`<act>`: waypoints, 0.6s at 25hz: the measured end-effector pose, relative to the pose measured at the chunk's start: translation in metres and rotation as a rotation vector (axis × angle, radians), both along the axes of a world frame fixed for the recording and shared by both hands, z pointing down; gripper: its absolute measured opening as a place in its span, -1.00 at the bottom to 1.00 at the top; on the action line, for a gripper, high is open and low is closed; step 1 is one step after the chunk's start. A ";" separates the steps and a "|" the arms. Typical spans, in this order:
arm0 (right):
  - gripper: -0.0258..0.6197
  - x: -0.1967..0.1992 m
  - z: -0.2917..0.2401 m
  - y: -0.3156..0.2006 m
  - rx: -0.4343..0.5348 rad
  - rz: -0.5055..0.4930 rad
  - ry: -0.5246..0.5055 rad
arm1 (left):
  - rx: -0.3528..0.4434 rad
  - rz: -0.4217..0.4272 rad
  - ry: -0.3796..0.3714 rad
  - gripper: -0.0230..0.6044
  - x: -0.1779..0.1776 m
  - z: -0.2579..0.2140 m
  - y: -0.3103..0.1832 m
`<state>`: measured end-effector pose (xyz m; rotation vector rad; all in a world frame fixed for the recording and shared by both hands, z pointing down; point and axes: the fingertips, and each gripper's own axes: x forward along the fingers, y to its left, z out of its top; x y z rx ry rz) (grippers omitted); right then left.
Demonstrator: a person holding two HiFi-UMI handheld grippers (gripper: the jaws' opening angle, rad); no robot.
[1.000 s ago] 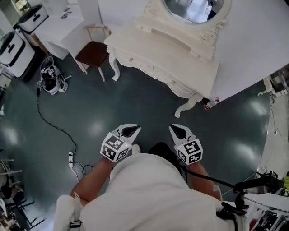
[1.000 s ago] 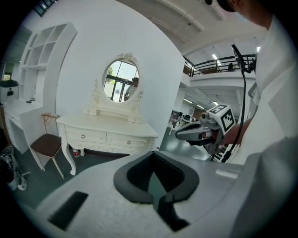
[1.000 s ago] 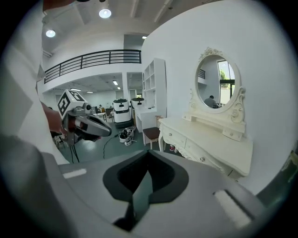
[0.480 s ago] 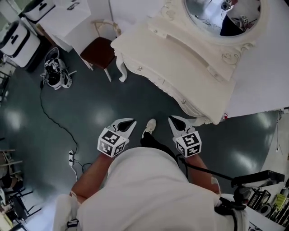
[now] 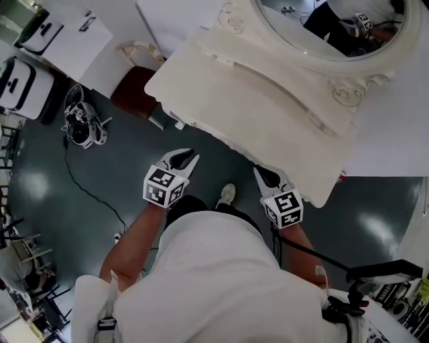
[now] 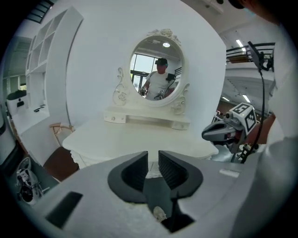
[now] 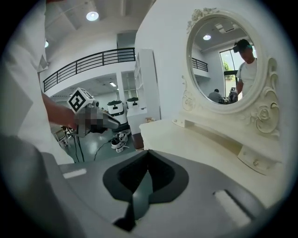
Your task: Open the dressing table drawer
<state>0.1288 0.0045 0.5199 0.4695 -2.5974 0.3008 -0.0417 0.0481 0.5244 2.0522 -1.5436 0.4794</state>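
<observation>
- Chair (image 5: 132, 90): well left of L hand-held gripper, by desk's left end.
- L hand-held gripper (image 5: 182, 159): jaws opening, narrow gap, nothing betw. them; tips just short of desk (image 5: 255, 94) front edge.
- Drawer front (image 6: 152, 170): seen thru that gap, under desk top, just ahead; not pulled out.
- R hand-held gripper (image 5: 266, 176): jaws together, empty; tips at desk's edge, contact unclear.
- Mirror (image 5: 315, 20): far side of desk, beyond R hand-held gripper.

Head view: looked steeply down over the dressing table (image 5: 255, 100).
Left gripper view: faced its mirror (image 6: 157, 69) head-on, close.
Right gripper view: faced the mirror obliquely.
Shared: dressing table, mirror.
</observation>
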 end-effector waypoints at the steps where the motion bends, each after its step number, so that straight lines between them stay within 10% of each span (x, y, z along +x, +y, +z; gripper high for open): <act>1: -0.92 0.002 0.001 -0.007 -0.007 0.015 -0.001 | -0.001 0.001 -0.008 -0.69 -0.006 0.001 -0.016; 15: -0.92 0.023 -0.019 -0.088 -0.025 0.371 0.057 | -0.042 0.035 -0.007 -0.68 -0.098 0.041 -0.214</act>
